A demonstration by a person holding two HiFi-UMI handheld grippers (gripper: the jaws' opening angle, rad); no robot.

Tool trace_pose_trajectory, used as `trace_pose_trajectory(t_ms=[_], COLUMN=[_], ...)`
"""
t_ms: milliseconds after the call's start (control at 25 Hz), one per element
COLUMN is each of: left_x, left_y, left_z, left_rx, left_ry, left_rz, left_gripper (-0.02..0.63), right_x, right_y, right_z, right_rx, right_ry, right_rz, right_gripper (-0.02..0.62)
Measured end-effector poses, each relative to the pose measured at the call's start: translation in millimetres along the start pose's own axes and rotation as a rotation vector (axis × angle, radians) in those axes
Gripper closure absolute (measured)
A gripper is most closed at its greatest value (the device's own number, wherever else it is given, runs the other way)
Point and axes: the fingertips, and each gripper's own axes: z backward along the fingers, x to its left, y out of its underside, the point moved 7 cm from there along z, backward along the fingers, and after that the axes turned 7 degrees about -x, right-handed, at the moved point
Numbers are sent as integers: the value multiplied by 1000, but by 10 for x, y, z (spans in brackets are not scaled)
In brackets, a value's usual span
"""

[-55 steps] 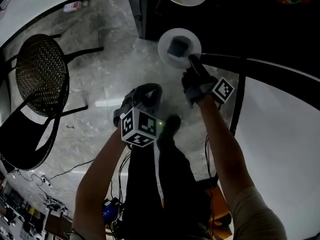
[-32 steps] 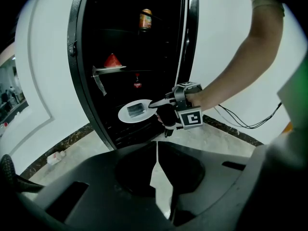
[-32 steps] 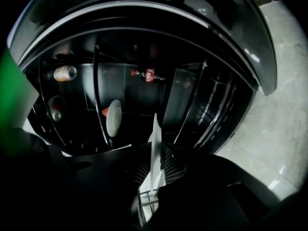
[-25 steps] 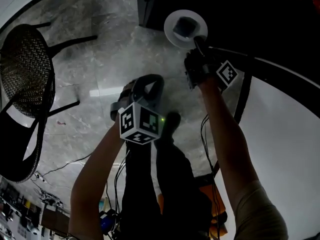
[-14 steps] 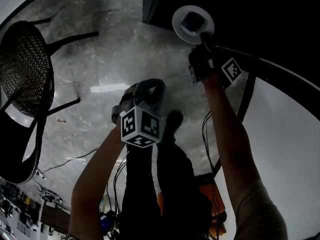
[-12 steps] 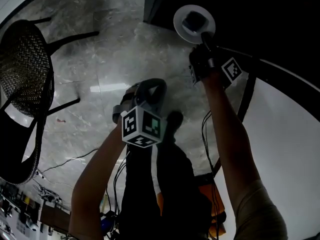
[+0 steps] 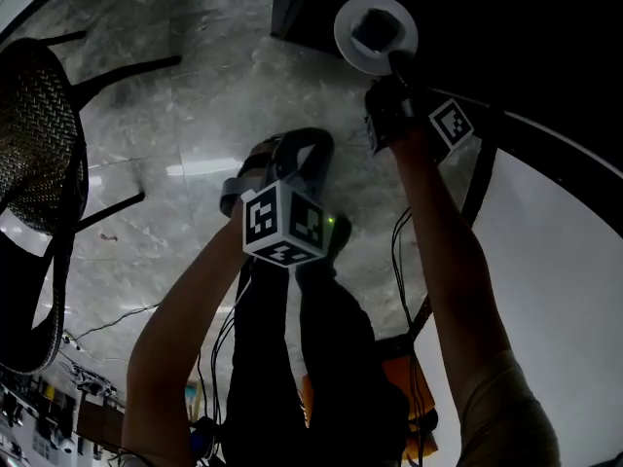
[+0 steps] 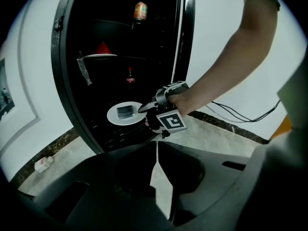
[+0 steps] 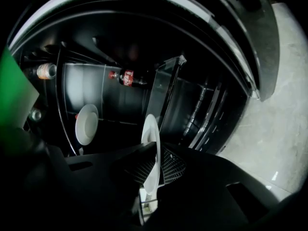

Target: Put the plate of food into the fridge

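Observation:
A white plate (image 7: 376, 33) with a grey block of food (image 7: 375, 27) is held at its near rim by my right gripper (image 7: 394, 64), which is shut on it. The plate hangs at the dark open fridge (image 8: 120, 47), level with a lower rack, as the left gripper view shows the plate (image 8: 126, 113) and the right gripper (image 8: 144, 108). In the right gripper view the plate (image 9: 150, 129) stands edge-on between the jaws of the right gripper (image 9: 155, 153). My left gripper (image 7: 292, 154) hangs shut and empty over the floor, its jaws (image 8: 156, 150) pressed together.
Inside the fridge are a second white plate (image 9: 86, 124) on a shelf, a red-labelled bottle (image 9: 126, 77) and a can (image 8: 140, 11). A mesh chair (image 7: 34, 163) stands at the left. A white panel with a black rim (image 7: 555, 261) curves at the right. Cables (image 7: 404, 251) trail by my legs.
The right gripper has carried the plate a little further toward the fridge's dark opening. The left gripper has shifted slightly and stays shut.

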Motion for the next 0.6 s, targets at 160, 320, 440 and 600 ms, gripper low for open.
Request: trace_pose_trajectory(t_ms=[160, 320, 440, 600], left_x=[104, 338, 445, 543], left_y=[-101, -215, -208, -240], left_z=[-292, -450, -553, -683], left_rx=[-7, -32, -28, -32], left_ry=[4, -48, -80, -119], left_rz=[-45, -4, 23, 33], left_gripper=[588, 588, 588, 588], right_x=[10, 53, 68, 60], right_y=[-20, -52, -56, -47], right_z=[-59, -139, -164, -177], right_rx=[17, 29, 38, 55], right_ry=[-15, -38, -52, -53], right_rz=[12, 16, 15, 22], right_gripper=[561, 561, 561, 561])
